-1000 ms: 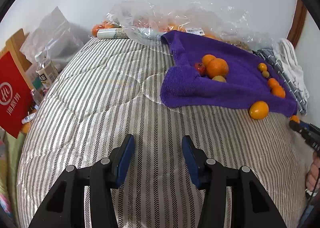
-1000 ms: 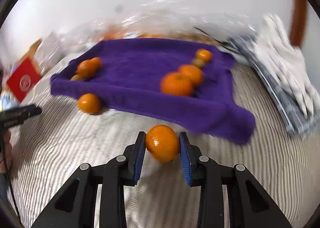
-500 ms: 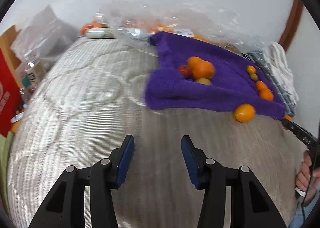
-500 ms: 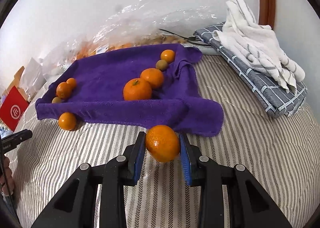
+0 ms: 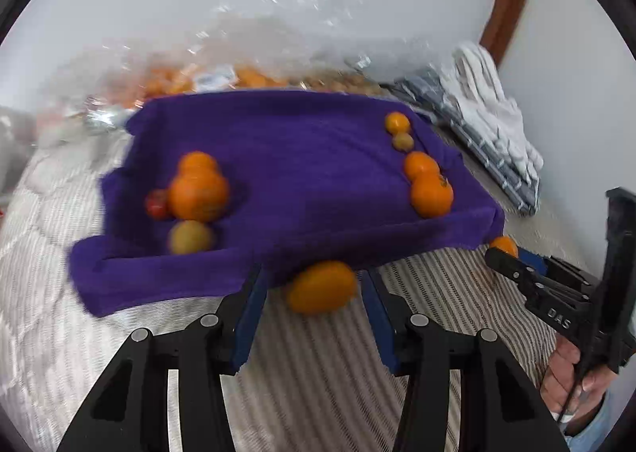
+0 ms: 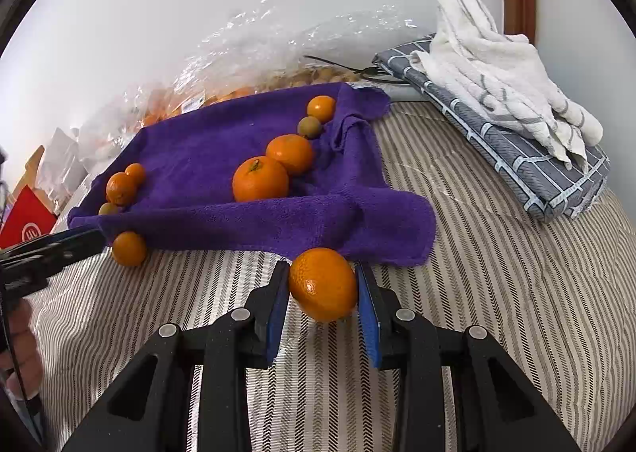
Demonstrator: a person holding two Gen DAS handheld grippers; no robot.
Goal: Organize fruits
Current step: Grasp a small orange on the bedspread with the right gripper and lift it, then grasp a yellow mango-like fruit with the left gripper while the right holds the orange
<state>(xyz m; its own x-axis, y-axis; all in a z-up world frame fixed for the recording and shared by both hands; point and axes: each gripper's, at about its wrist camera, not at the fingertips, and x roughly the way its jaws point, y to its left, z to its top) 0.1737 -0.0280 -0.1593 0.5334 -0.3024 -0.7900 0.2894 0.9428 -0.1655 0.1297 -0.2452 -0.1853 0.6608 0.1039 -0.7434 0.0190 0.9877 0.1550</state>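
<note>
A purple towel (image 5: pixel 302 162) (image 6: pixel 206 158) lies on the striped bed with several oranges and small fruits on it in two groups. My left gripper (image 5: pixel 312 285) is open, with its fingers on either side of a loose orange (image 5: pixel 320 287) on the bed at the towel's front edge. My right gripper (image 6: pixel 322 285) is shut on an orange (image 6: pixel 322 283) and holds it just before the towel's near right corner. It also shows in the left wrist view (image 5: pixel 516 257). The loose orange shows at the left in the right wrist view (image 6: pixel 129 248).
Clear plastic bags of fruit (image 6: pixel 278 55) lie behind the towel by the wall. A folded grey checked cloth (image 6: pixel 512 158) with a white towel (image 6: pixel 497 58) on it lies at the right. A red box (image 6: pixel 26 223) stands at the far left.
My left gripper has moved right and forward up to the loose orange, which now lies between its open fingers. My right gripper has kept its orange and moved slightly closer to the towel.
</note>
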